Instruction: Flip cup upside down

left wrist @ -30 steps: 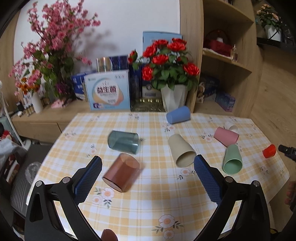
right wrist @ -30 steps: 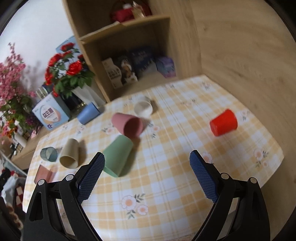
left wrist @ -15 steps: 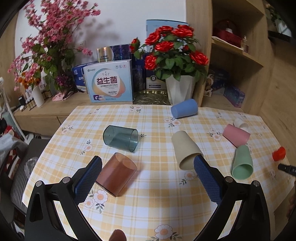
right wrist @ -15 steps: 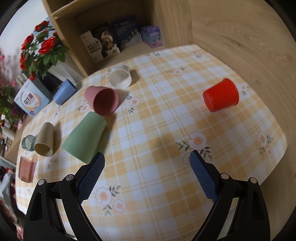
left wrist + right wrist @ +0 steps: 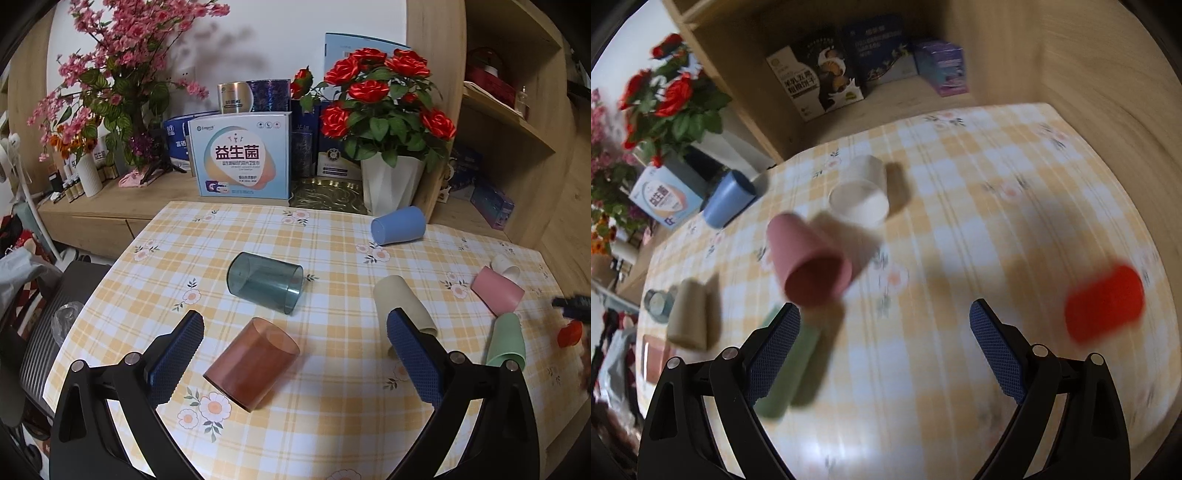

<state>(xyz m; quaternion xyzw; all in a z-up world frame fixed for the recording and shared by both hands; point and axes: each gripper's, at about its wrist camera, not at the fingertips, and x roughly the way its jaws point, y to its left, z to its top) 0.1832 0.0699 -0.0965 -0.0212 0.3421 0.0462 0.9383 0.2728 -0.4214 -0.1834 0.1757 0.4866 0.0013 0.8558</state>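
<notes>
Several cups lie on their sides on a yellow checked tablecloth point(image 5: 332, 406). In the left wrist view a clear brown cup point(image 5: 253, 363) lies between my open left gripper's point(image 5: 295, 332) fingers, with a smoky teal cup point(image 5: 266, 282) beyond it, then beige point(image 5: 402, 304), blue point(image 5: 399, 225), pink point(image 5: 496, 295), green point(image 5: 506, 341) and red point(image 5: 569, 332) cups. My right gripper point(image 5: 882, 325) is open and empty above the table. The blurred right wrist view shows a pink cup point(image 5: 809, 266), a white cup point(image 5: 862, 195), a green cup point(image 5: 790, 373) by the left finger and a red cup point(image 5: 1104, 302) at right.
A white vase of red roses point(image 5: 388, 184), boxes point(image 5: 240, 155) and pink blossoms point(image 5: 110, 74) stand on a sideboard behind the table. A wooden shelf unit point(image 5: 849, 74) with boxes borders the table's far right corner. A wood wall point(image 5: 1108, 92) runs along the right side.
The left gripper has moved closer and lower toward the brown cup. The right gripper has moved forward and down over the table, bringing the pink, white and red cups nearer; its view is blurred.
</notes>
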